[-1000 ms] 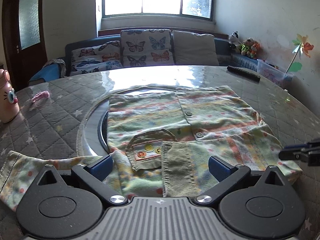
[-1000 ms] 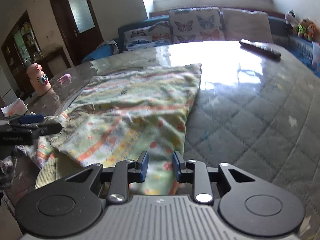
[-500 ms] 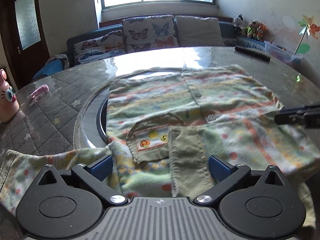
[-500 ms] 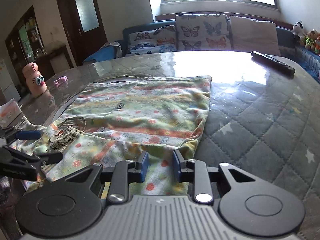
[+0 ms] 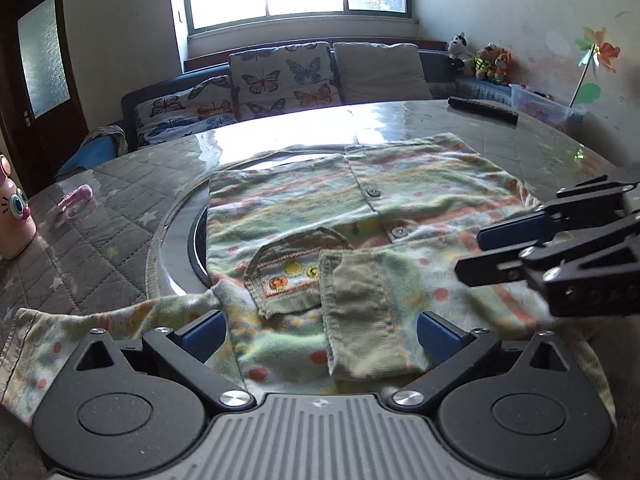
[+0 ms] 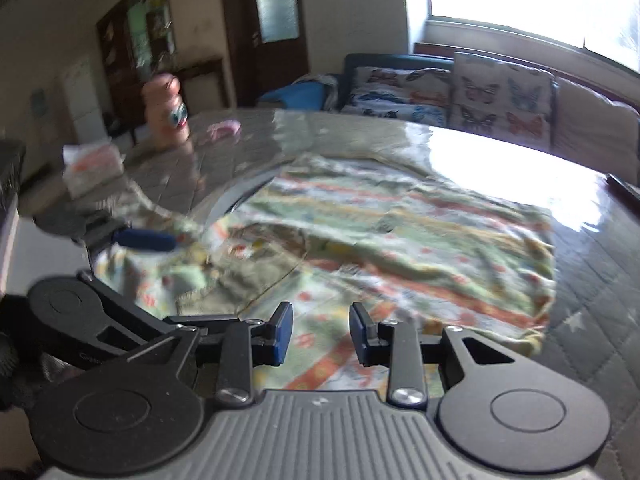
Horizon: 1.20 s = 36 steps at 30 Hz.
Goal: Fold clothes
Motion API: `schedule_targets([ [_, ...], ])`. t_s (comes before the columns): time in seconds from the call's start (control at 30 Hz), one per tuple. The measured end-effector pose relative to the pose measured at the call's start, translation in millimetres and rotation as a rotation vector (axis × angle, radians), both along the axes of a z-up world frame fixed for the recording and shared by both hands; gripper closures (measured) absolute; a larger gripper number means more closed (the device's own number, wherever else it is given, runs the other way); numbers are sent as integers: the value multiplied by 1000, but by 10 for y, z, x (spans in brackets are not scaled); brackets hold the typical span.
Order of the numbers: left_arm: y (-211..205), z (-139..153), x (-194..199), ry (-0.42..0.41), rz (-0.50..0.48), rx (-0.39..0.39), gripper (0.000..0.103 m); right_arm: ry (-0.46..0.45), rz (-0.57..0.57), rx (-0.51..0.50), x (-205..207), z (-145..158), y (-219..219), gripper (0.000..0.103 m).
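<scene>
Moved: right gripper (image 6: 320, 332) has swung left over the garment (image 5: 360, 216) since a second ago, now looming at the left-wrist view's right edge; jaws have just been opening, nothing between them.
Left gripper (image 5: 320, 336): fingers wide apart above the collar, lower centre.
Garment: spread flat mid-frame on the table (image 5: 120, 216).
Far: remote (image 5: 482, 109), upper right; sofa (image 5: 280, 80) behind.

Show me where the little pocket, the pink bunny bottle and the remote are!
pocket (image 5: 289, 276): left wrist view, on its striped front.
pink bunny bottle (image 5: 12, 216): left wrist view, on its face.
remote (image 5: 482, 109): left wrist view, on its middle.
</scene>
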<state>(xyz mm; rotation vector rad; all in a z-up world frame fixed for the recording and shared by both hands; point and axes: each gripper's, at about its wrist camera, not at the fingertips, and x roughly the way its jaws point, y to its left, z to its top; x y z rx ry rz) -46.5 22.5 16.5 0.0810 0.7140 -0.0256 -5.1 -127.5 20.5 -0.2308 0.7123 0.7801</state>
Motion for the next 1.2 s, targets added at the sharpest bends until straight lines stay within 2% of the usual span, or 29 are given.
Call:
schedule_targets([
  [0.17, 131, -30, -111, 12, 21, -10, 0, -37, 27, -52, -96, -61, 72, 72],
  [0.3, 303, 61, -243, -18, 68, -19, 0, -81, 47, -51, -185, 50, 100, 72],
  [0.4, 492, 127, -337, -40, 123, -29, 0, -70, 70, -69, -218, -6, 171, 72],
  [0.5, 714, 146, -409, -52, 201, -25, 0, -67, 79, -92, -248, -103, 196, 72],
  [0.67, 1168, 172, -514, -79, 356, -24, 1, -71, 81, -57, -266, 19, 207, 71],
  [0.73, 1378, 160, -554, -84, 428, -20, 1, -56, 89, -73, -258, -38, 246, 65],
  [0.87, 1775, 113, -620, -81, 561, -20, 8, -48, 87, -80, -263, -90, 267, 64],
  [1.03, 2150, 23, -657, -64, 699, -47, 22, -29, 77, -73, -240, -80, 240, 59],
  [1.1, 2218, -15, -661, -59, 719, -67, 31, -29, 75, -72, -246, -79, 239, 59],
  [1.13, 2252, -33, -663, -58, 729, -76, 32, -29, 73, -71, -248, -79, 238, 59],
  [1.2, 2248, -24, -664, -64, 728, -77, 43, -27, 71, -68, -248, -77, 238, 59],
])
